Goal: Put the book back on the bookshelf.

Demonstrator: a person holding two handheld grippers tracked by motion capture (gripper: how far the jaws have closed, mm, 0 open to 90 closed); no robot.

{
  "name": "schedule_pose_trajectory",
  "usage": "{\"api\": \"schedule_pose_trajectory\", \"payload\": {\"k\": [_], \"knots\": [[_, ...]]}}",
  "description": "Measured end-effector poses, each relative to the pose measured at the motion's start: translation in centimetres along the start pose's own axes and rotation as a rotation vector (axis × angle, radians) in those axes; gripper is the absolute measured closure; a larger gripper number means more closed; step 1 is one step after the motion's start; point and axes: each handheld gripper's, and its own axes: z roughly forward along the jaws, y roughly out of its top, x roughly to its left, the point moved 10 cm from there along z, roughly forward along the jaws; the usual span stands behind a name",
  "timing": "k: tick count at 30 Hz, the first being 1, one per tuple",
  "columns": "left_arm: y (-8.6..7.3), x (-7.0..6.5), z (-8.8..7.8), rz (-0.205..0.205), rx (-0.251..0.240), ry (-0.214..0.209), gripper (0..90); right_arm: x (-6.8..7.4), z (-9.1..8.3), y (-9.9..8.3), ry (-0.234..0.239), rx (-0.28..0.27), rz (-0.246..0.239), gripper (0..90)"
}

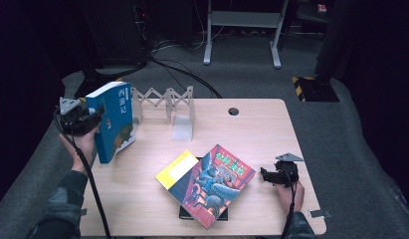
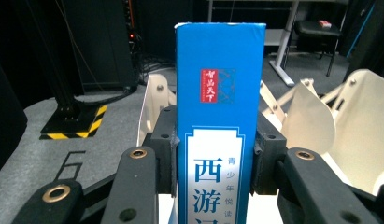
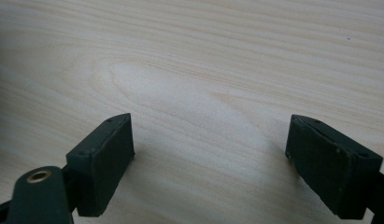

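Observation:
A blue book [image 1: 114, 122] stands upright over the table's left edge, and my left gripper [image 1: 92, 121] is shut on it. In the left gripper view the book's spine [image 2: 219, 116] rises between both pads [image 2: 164, 154], which press its two sides. Just beyond it stands the white expanding book rack [image 1: 164, 102], whose dividers [image 2: 358, 126] show behind the spine. My right gripper [image 1: 265, 174] rests low at the table's right front, open, with only bare wood [image 3: 208, 107] between its jaws. A stack of books [image 1: 207, 181] lies flat at the front middle, a colourful illustrated one on top.
The wooden table [image 1: 261, 134] has a cable hole [image 1: 233, 111] at its back edge. Grey carpet with cables and a metal frame's legs [image 1: 242, 30] lies behind. A yellow-black striped base [image 2: 73, 123] stands on the floor at the left.

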Motion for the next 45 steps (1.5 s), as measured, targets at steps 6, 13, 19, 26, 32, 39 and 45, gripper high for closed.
{"api": "schedule_pose_trajectory", "payload": {"k": [6, 13, 19, 26, 32, 39, 45], "knots": [[-1.6, 0.0, -2.1, 0.013, 0.016, -0.020, 61.1, 0.0, 0.0, 0.0, -0.003, 0.000, -0.004, 14.6], [-3.2, 0.2, -3.8, 0.018, 0.028, -0.029, 61.0, 0.0, 0.0, 0.0, -0.001, -0.001, 0.001, 14.6], [-4.5, 0.4, -5.0, 0.017, 0.057, -0.042, 60.8, 0.0, 0.0, 0.0, -0.001, -0.001, 0.001, 14.6], [-6.5, 0.5, -6.5, 0.043, 0.087, -0.047, 60.5, 0.0, 0.0, 0.0, -0.001, 0.001, 0.001, 14.6], [-6.2, 0.1, -6.4, 0.050, 0.122, -0.101, 58.3, 0.0, 0.0, 0.0, 0.000, -0.002, -0.001, 14.7], [-4.4, -0.1, -5.6, 0.056, 0.161, -0.130, 46.2, 0.0, 0.0, 0.0, -0.004, -0.001, 0.001, 14.7], [-3.2, -0.5, -4.0, 0.088, 0.227, -0.146, 37.0, -0.1, 0.0, 0.0, -0.005, 0.000, -0.006, 14.6]]}}
